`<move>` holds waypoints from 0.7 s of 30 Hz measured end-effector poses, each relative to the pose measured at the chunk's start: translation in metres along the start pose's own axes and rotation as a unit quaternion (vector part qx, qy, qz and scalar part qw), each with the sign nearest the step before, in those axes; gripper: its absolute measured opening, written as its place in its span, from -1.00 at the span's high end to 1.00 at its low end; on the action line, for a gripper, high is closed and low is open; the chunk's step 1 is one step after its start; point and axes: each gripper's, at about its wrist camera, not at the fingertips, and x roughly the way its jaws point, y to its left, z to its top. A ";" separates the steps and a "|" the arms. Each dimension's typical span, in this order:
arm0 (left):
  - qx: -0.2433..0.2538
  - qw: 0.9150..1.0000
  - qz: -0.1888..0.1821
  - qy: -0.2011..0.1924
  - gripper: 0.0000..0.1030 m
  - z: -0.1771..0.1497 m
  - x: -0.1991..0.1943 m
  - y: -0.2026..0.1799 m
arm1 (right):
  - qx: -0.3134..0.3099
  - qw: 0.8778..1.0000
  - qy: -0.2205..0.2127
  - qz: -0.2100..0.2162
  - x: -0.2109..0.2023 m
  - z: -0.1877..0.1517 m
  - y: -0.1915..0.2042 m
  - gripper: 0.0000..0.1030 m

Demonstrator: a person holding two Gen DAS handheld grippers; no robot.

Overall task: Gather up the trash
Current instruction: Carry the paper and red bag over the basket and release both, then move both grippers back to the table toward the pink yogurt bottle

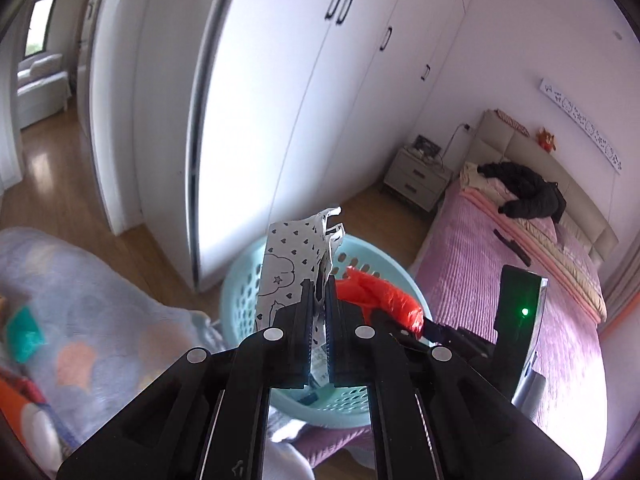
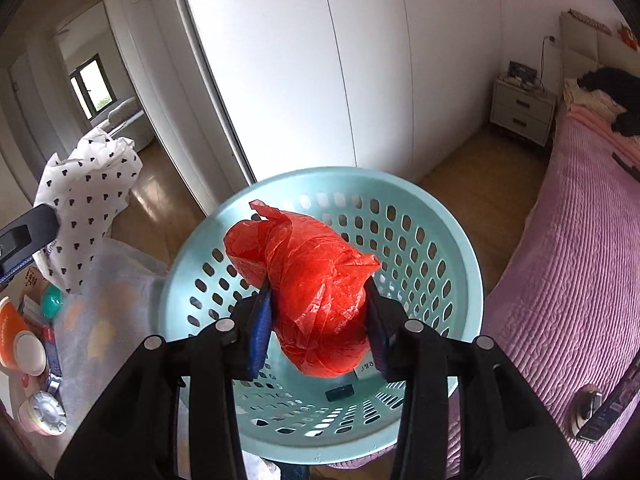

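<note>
My left gripper [image 1: 319,292] is shut on a crumpled white bag printed with black hearts [image 1: 288,256], held above the near rim of a round light-blue perforated basket [image 1: 240,292]. In the right wrist view the same patterned bag [image 2: 88,196] hangs at the left, outside the basket [image 2: 472,280]. My right gripper [image 2: 317,288] holds a crumpled red plastic bag [image 2: 316,288] between its blue pads, directly over the basket's opening. That red bag [image 1: 380,300] also shows just right of my left fingers. A small dark item and a paper scrap lie on the basket's floor.
A pink-covered bed [image 2: 560,280] runs along the right, with a black jacket [image 1: 528,192] on it. A nightstand [image 1: 416,176] stands beyond it, by white wardrobe doors [image 1: 260,100]. A pastel blanket [image 1: 80,300] and several bottles and jars [image 2: 28,352] lie left of the basket.
</note>
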 end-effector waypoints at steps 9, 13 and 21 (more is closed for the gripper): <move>-0.007 1.000 -0.002 0.002 -0.09 -0.001 0.027 0.012 | 0.022 1.000 0.001 0.000 0.002 -0.004 -0.026 -0.14; 0.000 1.000 -0.001 -0.015 -0.20 -0.007 0.004 0.008 | 0.025 1.000 -0.010 0.014 -0.012 -0.006 -0.027 -0.14; -0.016 0.998 0.022 -0.065 -0.25 -0.021 -0.072 0.018 | -0.013 0.997 -0.043 0.055 -0.057 0.004 0.011 -0.15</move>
